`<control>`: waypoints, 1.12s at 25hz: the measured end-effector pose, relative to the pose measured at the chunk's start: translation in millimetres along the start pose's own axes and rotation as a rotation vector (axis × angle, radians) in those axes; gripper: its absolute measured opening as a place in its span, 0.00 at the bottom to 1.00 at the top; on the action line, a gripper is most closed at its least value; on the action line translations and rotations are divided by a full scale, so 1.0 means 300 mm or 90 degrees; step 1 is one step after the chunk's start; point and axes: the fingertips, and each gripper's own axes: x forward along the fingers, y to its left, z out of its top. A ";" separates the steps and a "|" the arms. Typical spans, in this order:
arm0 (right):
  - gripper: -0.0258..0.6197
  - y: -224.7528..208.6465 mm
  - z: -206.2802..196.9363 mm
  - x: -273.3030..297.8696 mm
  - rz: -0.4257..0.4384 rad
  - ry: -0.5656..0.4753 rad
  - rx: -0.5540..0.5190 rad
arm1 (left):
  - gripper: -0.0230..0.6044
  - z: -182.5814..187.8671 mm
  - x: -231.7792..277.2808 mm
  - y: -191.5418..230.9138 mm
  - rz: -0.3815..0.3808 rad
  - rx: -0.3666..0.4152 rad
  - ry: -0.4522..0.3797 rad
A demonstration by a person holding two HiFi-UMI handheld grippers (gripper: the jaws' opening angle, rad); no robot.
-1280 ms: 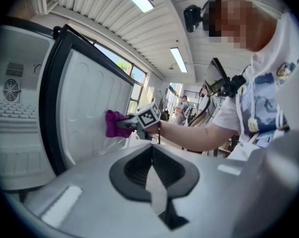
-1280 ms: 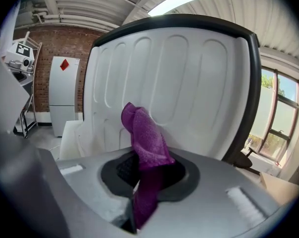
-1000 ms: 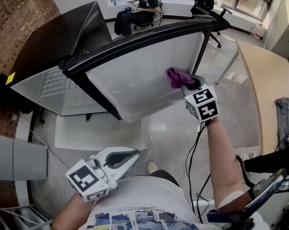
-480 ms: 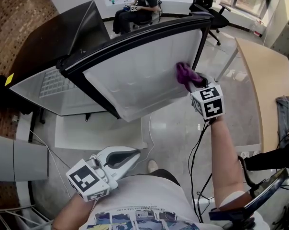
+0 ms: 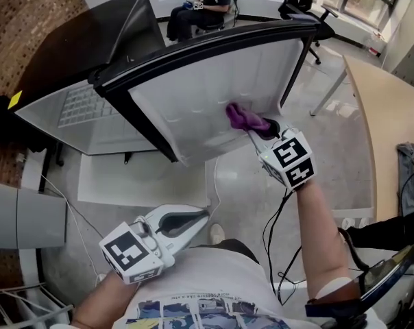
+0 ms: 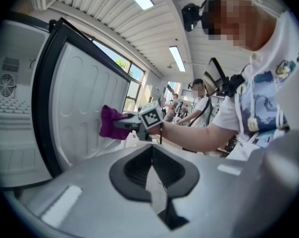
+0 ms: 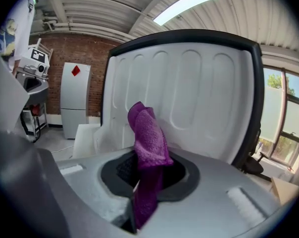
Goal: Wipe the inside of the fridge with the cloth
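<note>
Overhead, the fridge (image 5: 83, 112) stands with its door (image 5: 193, 91) open, the white inner lining facing the person. The right gripper (image 5: 260, 130) has its jaws clamped on the purple cloth (image 5: 240, 117), which presses against that lining. The left gripper (image 5: 201, 218) hangs low by the person's torso, jaws together with nothing between them.

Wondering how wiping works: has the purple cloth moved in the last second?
Yes. The purple cloth in the right gripper slid left across the white ribbed fridge door lining, away from its black right edge.
</note>
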 end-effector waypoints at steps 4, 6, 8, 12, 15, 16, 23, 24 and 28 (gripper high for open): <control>0.13 0.144 0.033 0.073 0.073 -0.001 -0.023 | 0.04 -0.014 -0.027 0.006 0.012 -0.008 -0.003; 0.13 0.208 0.052 0.107 0.104 -0.002 -0.032 | 0.04 -0.017 -0.044 0.013 0.020 -0.013 -0.006; 0.13 0.270 0.067 0.144 0.133 -0.002 -0.043 | 0.04 -0.020 -0.063 0.020 0.031 -0.017 -0.008; 0.13 0.378 0.062 0.227 0.178 0.013 -0.069 | 0.04 -0.027 -0.105 0.036 0.052 -0.024 -0.013; 0.13 0.421 0.037 0.283 0.192 0.036 -0.084 | 0.04 -0.036 -0.134 0.048 0.066 -0.030 -0.014; 0.13 0.425 0.027 0.298 0.192 0.045 -0.085 | 0.04 -0.039 -0.142 0.052 0.070 -0.033 -0.014; 0.13 0.387 -0.051 0.341 0.164 0.093 -0.115 | 0.04 -0.047 -0.166 0.078 0.083 -0.041 -0.017; 0.13 0.370 -0.061 0.340 0.156 0.099 -0.118 | 0.04 -0.043 -0.161 0.078 0.080 -0.040 -0.018; 0.13 0.307 -0.101 0.324 0.125 0.118 -0.123 | 0.04 -0.028 -0.140 0.075 0.069 -0.034 -0.018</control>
